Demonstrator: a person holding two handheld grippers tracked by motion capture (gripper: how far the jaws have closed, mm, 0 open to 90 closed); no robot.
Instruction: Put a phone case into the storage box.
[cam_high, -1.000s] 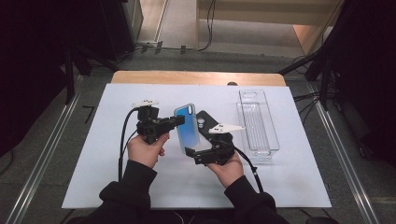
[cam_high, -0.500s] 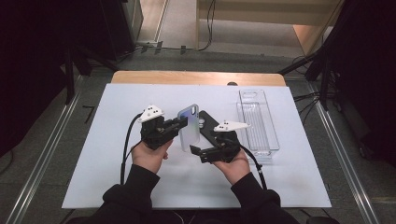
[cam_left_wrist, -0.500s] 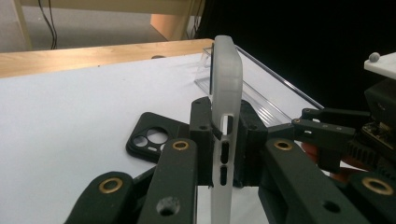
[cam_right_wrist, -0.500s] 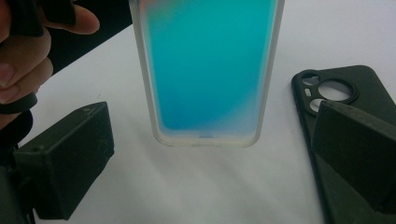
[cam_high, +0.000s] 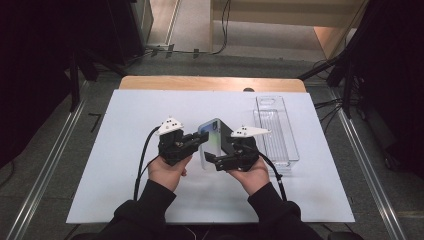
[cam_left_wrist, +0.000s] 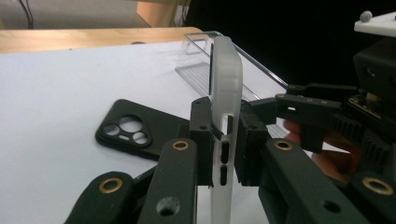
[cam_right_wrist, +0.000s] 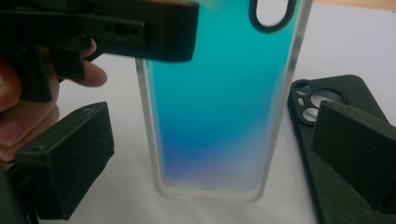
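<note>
A translucent phone case (cam_high: 213, 134) with a blue-tinted back hangs upright above the table's middle. My left gripper (cam_high: 201, 142) is shut on its frosted side edge (cam_left_wrist: 223, 140), by the button cut-outs. In the right gripper view the blue case (cam_right_wrist: 219, 102) stands between the wide-open jaws of my right gripper (cam_right_wrist: 210, 140), touching neither pad. That right gripper (cam_high: 212, 161) sits just right of the left one. A black phone case (cam_left_wrist: 135, 130) lies flat on the white sheet behind them, also seen as the black case (cam_right_wrist: 352, 88) beside my right jaw.
A clear plastic tray (cam_high: 277, 130) lies lengthwise at the right of the white sheet (cam_high: 125, 150). A wooden table edge (cam_high: 210, 83) runs along the back. Metal rails and dark stands flank the table.
My left gripper has carried the blue case rightward and turned it edge-on to the high view. My right gripper has closed in until its open jaws straddle the case.
</note>
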